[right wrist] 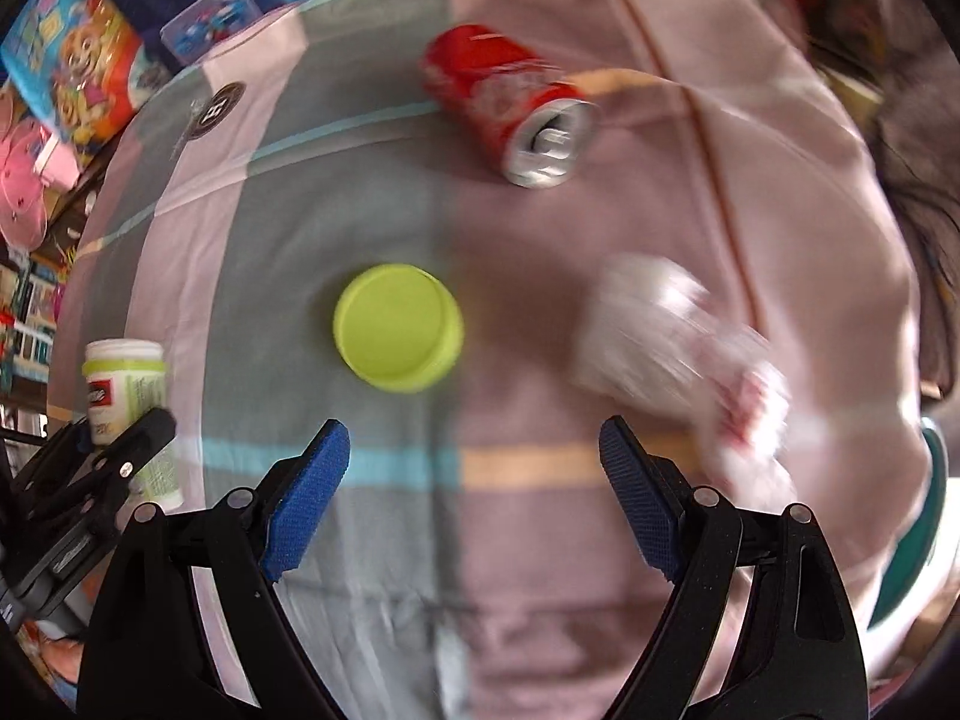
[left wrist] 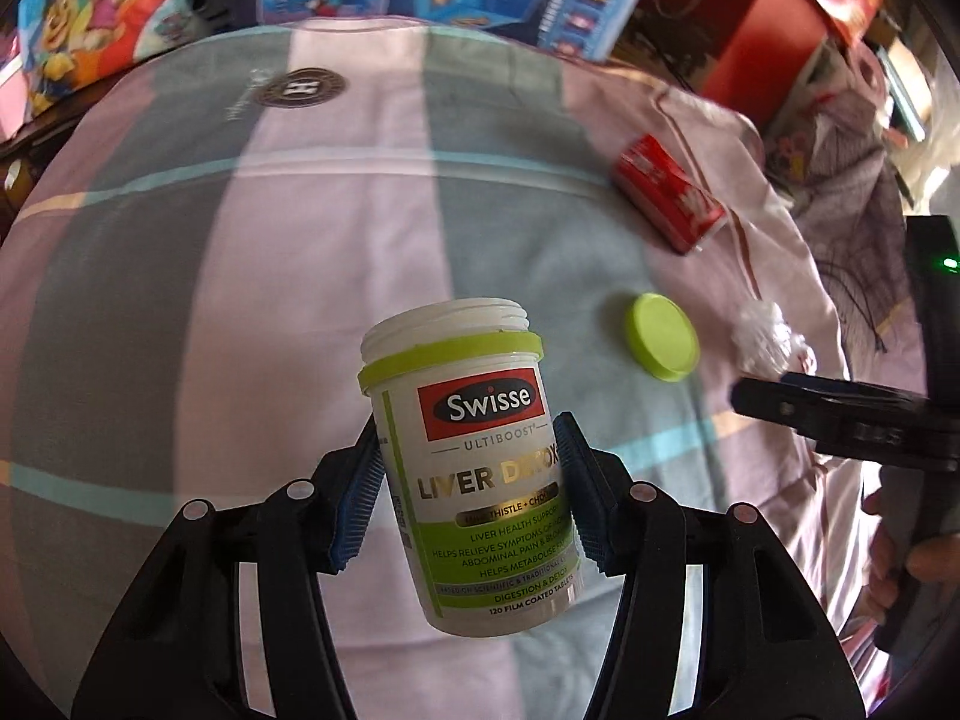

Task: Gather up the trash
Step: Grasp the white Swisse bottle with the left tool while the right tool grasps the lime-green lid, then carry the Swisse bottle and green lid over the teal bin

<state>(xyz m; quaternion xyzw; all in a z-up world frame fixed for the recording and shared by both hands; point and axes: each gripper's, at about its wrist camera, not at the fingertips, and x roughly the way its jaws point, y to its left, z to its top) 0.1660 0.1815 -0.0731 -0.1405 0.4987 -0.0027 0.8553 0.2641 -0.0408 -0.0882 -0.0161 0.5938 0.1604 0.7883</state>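
The left gripper (left wrist: 468, 480) clenches the bottle (left wrist: 474, 468); beyond it, lid (right wrist: 399, 327), tissue (right wrist: 678, 354) and can (right wrist: 510, 102) remain, right gripper (right wrist: 474, 498) agape.

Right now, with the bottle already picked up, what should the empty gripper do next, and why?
Probably lower the right gripper onto the green lid: its jaws are open and empty, the lid lies loose on the cloth just ahead, and the left gripper holds the bottle.
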